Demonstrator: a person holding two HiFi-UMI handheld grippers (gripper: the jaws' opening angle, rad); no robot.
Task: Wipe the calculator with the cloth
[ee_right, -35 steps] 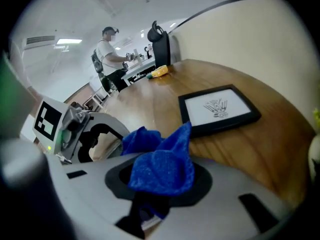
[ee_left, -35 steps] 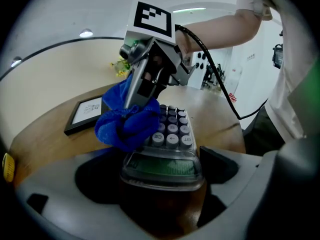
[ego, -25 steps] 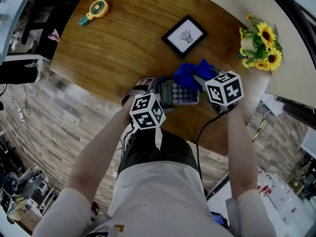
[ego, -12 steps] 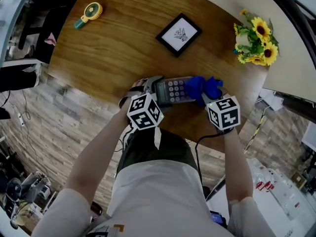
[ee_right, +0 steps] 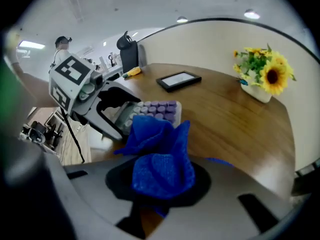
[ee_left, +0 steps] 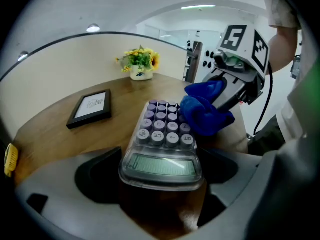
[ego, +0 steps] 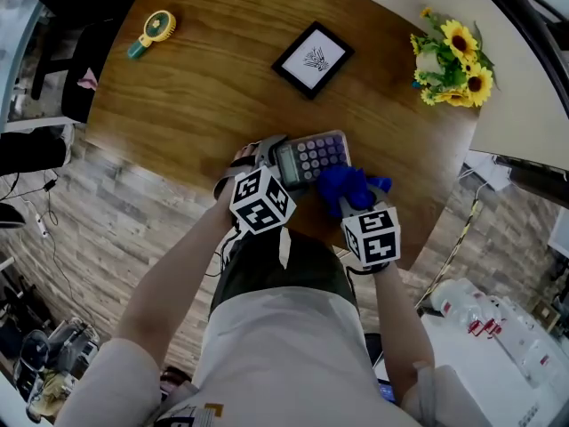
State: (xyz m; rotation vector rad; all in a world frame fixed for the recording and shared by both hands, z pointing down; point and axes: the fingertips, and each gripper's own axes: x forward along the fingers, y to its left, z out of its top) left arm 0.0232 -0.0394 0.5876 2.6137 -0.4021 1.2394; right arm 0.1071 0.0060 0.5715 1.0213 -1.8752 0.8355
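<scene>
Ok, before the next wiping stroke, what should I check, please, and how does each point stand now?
1. Grip of the left tool on the calculator: ok, jaws shut on its display end.
2. Grip of the right tool on the cloth: ok, bunched between the jaws.
3. Contact of cloth with the keys: cannot tell; it sits at the keypad's edge.
4. Stroke path free of the picture frame and flowers: ok, both stand well apart.
</scene>
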